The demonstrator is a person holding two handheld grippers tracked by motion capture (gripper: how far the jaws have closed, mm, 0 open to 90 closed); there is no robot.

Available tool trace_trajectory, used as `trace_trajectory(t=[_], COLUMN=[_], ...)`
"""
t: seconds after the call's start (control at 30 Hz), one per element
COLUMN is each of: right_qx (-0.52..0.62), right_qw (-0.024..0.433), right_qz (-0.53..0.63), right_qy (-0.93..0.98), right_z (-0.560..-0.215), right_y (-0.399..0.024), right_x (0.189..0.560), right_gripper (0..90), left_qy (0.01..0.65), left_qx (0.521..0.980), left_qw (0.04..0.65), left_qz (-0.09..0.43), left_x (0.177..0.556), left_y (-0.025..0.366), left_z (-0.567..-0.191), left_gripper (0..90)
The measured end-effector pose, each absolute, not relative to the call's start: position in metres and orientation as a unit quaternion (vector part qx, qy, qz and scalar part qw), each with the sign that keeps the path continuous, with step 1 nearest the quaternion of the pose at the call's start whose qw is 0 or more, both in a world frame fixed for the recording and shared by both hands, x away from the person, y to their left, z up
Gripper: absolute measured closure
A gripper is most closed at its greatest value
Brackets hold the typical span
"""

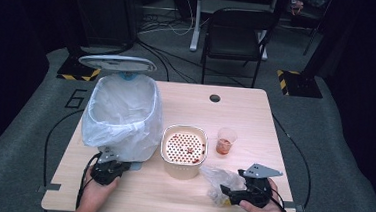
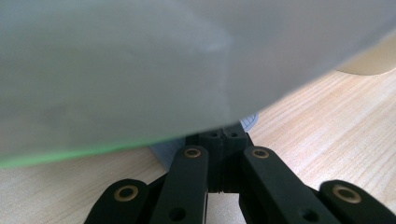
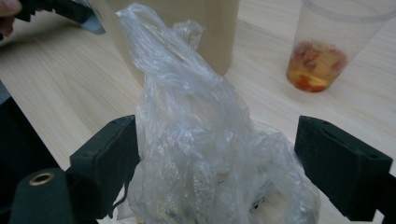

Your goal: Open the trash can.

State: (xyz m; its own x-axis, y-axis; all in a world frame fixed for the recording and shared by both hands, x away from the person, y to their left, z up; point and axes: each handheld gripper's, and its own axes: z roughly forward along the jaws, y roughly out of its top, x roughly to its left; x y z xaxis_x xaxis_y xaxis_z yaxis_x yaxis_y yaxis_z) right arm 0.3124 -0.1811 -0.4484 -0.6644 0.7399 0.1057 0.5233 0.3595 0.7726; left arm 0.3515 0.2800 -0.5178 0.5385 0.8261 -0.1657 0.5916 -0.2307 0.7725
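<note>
Standing on 1 wooden table [image 1: 255,115] are 4 things, told here from biggest to smallest. 1 white bin [image 1: 120,116] lined with a pale plastic liner sits near the table's left edge, its lid [image 1: 117,62] raised behind it. 1 cream tub [image 1: 184,151] with a perforated insert stands about midway between the left and right edges, nearer the front edge than the back. 1 crumpled clear plastic bag [image 3: 205,140] lies just right of the tub, close to the front edge toward the right corner. 1 clear cup [image 1: 226,141] holding reddish scraps stands just right of the tub and behind the bag.

2 claws are in play, each held in 1 hand. The left claw [image 2: 223,137] is shut with its jaws pressed together, nothing seen between them; it rests at the foot of the bin, by the front-left part of the table, its tips under the bulge of the liner. The right claw [image 3: 217,154] stands wide, with the bag between its 2 jaws: the left pad touches the plastic, while the right pad stands clear of it.
</note>
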Motion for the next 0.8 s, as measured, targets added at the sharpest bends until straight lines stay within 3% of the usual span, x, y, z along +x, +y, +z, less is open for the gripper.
trace_trajectory(t=[0.53, 0.8], right_qx=[0.399, 0.393], right_qw=[0.130, 0.128], right_qz=[0.362, 0.346], right_qy=[0.833, 0.843], right_z=[-0.490, -0.503], right_y=[-0.174, -0.165], right_x=[0.325, 0.331], right_gripper=[14.4, 19.2], left_qy=[0.461, 0.461], left_qx=[0.769, 0.769], left_qw=[0.421, 0.420], left_qz=[0.138, 0.137], left_x=[0.352, 0.352], left_y=[0.280, 0.280], left_z=[-0.518, -0.518], left_gripper=[90.0, 90.0])
